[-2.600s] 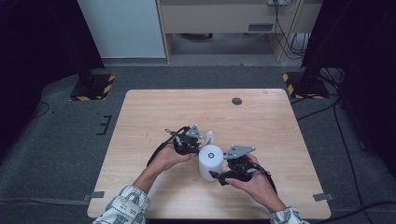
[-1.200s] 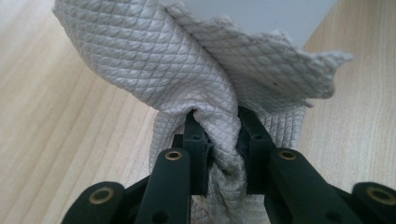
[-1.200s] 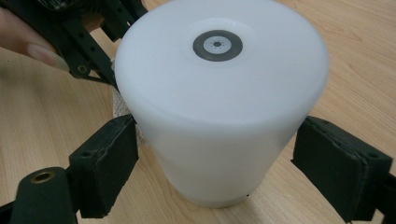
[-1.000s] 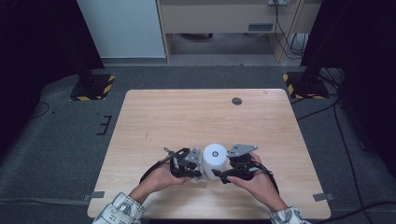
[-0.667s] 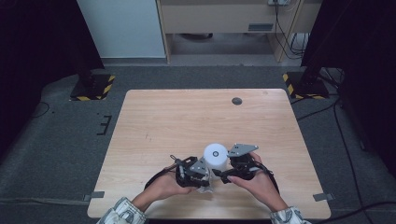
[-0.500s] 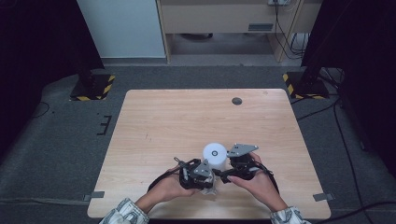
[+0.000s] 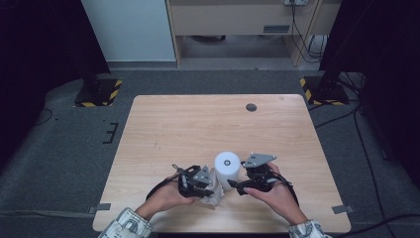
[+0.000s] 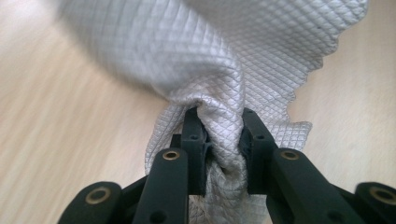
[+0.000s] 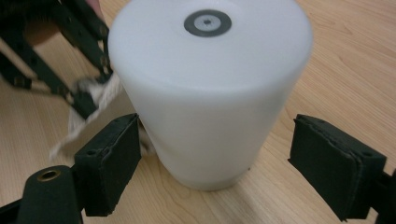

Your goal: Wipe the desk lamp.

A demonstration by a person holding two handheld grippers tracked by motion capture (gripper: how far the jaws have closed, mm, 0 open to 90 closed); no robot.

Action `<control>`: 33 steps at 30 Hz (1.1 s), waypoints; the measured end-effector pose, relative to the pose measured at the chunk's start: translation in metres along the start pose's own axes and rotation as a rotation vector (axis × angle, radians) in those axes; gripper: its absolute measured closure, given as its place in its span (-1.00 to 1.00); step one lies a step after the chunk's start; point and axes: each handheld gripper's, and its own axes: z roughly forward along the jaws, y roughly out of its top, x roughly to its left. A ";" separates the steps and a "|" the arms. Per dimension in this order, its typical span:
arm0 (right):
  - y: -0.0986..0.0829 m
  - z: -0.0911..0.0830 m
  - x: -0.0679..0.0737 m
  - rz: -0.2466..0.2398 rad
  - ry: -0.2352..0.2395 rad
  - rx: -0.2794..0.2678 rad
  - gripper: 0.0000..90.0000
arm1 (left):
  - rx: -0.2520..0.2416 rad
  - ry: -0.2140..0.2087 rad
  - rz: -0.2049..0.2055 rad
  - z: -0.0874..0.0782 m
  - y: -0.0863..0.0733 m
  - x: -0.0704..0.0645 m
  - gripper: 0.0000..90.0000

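while the left gripper (image 8: 218, 135) is pinching the quilted cloth (image 8: 219, 60), the right gripper (image 9: 215, 158) fingers are gaping around the white cylinder (image 9: 210, 88), cloth at its 8 o'clock.

Both grippers are black w/ linked bars. The left gripper (image 8: 219, 135) has slim fingers (image 8: 192, 140), brass-coloured rivets at the pivots, small screws near the tips. The right gripper (image 9: 233, 163) has fat, rough-edged foam pads (image 9: 109, 163). Grey 3-cornered plate (image 7: 258, 160) sits on top, black cables loop off both. Person's sleeves (image 7: 125, 224) are plaid, light w/ dark lines.
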 end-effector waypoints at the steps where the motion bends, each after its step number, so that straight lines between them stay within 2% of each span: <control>1: -0.001 -0.001 -0.001 -0.001 -0.003 0.004 -0.63 | -0.007 0.017 -0.020 -0.005 -0.003 0.005 0.65; 2: -0.002 -0.003 -0.002 -0.002 -0.005 0.009 -0.63 | -0.016 0.035 -0.041 -0.010 -0.006 0.010 0.65; 8: -0.010 -0.011 -0.017 0.037 -0.039 0.016 -0.65 | -0.057 0.213 -0.196 -0.027 -0.015 0.044 0.64; 11: -0.013 -0.018 -0.026 0.064 -0.056 0.010 -0.65 | -0.067 0.268 -0.242 -0.030 -0.016 0.062 0.63; 13: -0.015 -0.022 -0.031 0.076 -0.066 0.005 -0.65 | -0.051 0.309 -0.257 -0.029 -0.016 0.072 0.63; 18: -0.022 -0.028 -0.043 0.110 -0.092 0.009 -0.65 | -0.049 0.343 -0.321 -0.022 -0.017 0.095 0.64; 21: -0.025 -0.028 -0.049 0.125 -0.109 0.015 -0.65 | -0.065 0.359 -0.355 -0.017 -0.018 0.106 0.62; 22: -0.026 -0.028 -0.050 0.129 -0.111 0.020 -0.65 | -0.070 0.365 -0.368 -0.015 -0.018 0.109 0.54; 24: -0.028 -0.028 -0.052 0.135 -0.119 0.027 -0.65 | -0.091 0.373 -0.391 -0.012 -0.018 0.112 0.09; 25: -0.028 -0.028 -0.053 0.135 -0.124 0.032 -0.65 | -0.089 0.376 -0.390 -0.012 -0.018 0.111 -0.14; 27: -0.029 -0.028 -0.055 0.138 -0.137 0.033 -0.65 | -0.111 0.399 -0.374 -0.016 -0.016 0.106 -0.43; 29: -0.031 -0.029 -0.059 0.152 -0.158 0.030 -0.67 | -0.154 0.409 -0.361 -0.024 -0.017 0.100 -0.57; 31: -0.034 -0.030 -0.063 0.169 -0.180 0.033 -0.70 | -0.163 0.432 -0.356 -0.032 -0.020 0.095 -0.69; 33: -0.036 -0.031 -0.068 0.188 -0.245 0.031 -0.72 | -0.177 0.445 -0.371 -0.040 -0.026 0.094 -0.74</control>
